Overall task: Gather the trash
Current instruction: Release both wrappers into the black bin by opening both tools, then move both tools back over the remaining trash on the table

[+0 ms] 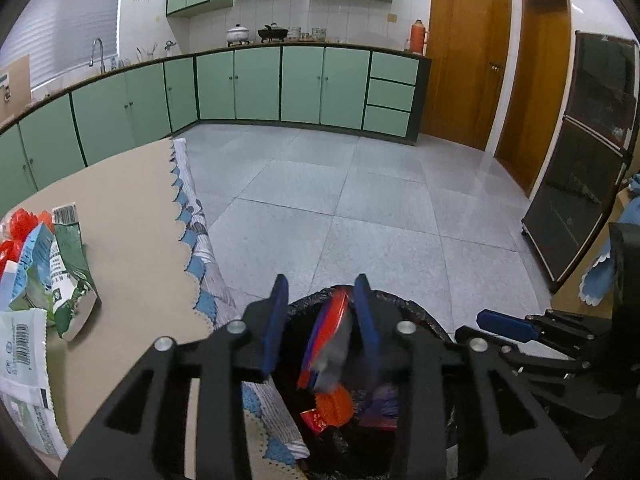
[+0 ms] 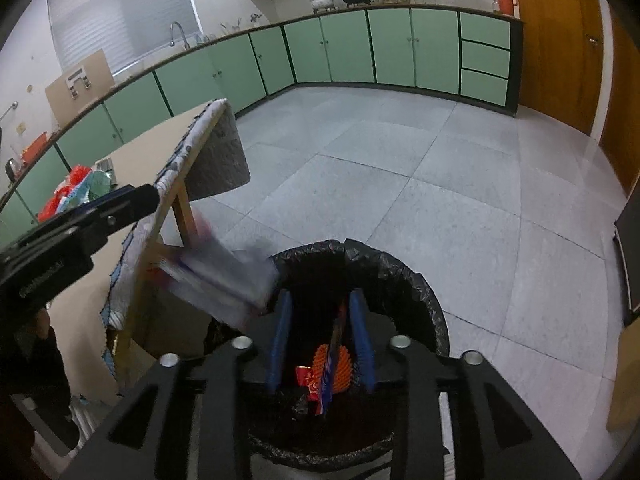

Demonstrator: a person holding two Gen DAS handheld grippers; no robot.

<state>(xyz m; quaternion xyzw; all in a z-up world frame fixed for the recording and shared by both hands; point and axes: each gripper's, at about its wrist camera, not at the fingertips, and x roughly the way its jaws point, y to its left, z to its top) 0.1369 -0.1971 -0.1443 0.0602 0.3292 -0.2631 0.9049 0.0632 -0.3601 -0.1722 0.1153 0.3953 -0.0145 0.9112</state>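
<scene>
A bin lined with a black bag [image 1: 400, 304] [image 2: 400, 276] stands on the floor beside the table. My left gripper [image 1: 321, 284] hangs over it, open, and a red, blue and silver wrapper [image 1: 332, 340] sits blurred and loose between its fingers. In the right wrist view the same wrapper [image 2: 224, 280] is a blur at the bin's left rim. My right gripper [image 2: 320, 296] is open above the bin too; a thin red and blue wrapper [image 2: 330, 372] stands edge-on between its pads, touching neither. An orange spiky ball [image 1: 334, 402] and red scraps lie inside the bin.
On the table's beige cloth [image 1: 132, 220] at the left lie a green packet [image 1: 72, 268], a white packet [image 1: 24, 352] and red bags [image 1: 20, 228]. Grey tiled floor stretches ahead to green cabinets [image 1: 256, 84]. A dark glass cabinet [image 1: 580, 168] stands at the right.
</scene>
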